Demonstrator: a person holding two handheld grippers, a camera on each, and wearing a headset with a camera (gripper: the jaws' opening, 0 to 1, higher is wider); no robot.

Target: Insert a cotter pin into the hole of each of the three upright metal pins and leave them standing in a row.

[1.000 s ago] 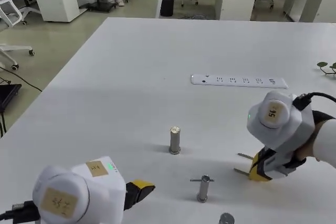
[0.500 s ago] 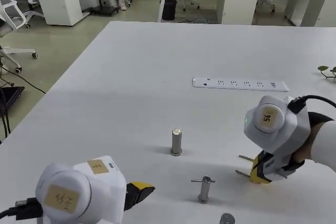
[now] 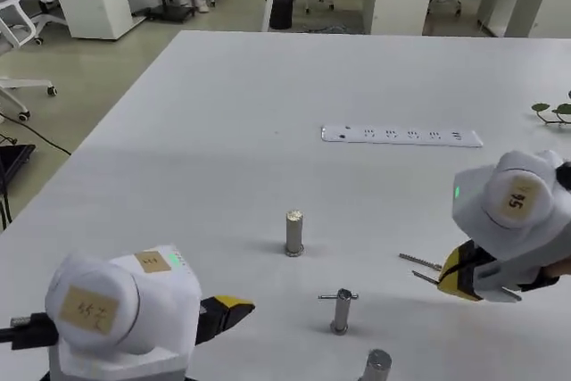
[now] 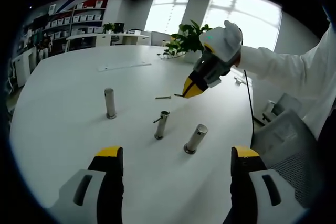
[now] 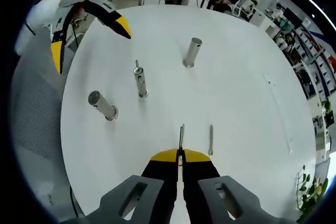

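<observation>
Three upright metal pins stand on the white table (image 3: 223, 131): a bare pin (image 3: 294, 233) at the back, a middle pin (image 3: 341, 310) with a cotter pin through its top, and a bare near pin (image 3: 377, 365). My right gripper (image 3: 444, 279) hovers right of them, shut on a cotter pin (image 5: 181, 137). A loose cotter pin (image 5: 210, 139) lies on the table just beside it. My left gripper (image 4: 177, 153) is open with nothing between its jaws, low and to the left of the near pin (image 4: 195, 138). It looks toward the middle pin (image 4: 161, 124) and the back pin (image 4: 109, 103).
A white power strip (image 3: 401, 136) lies farther back on the table. A plant sprig (image 3: 555, 111) reaches in at the right edge. Office chairs, cabinets and a seated person are beyond the far edge.
My right gripper has drifted a little to the right and up with the cotter pin in it. The left gripper stays roughly where it was.
</observation>
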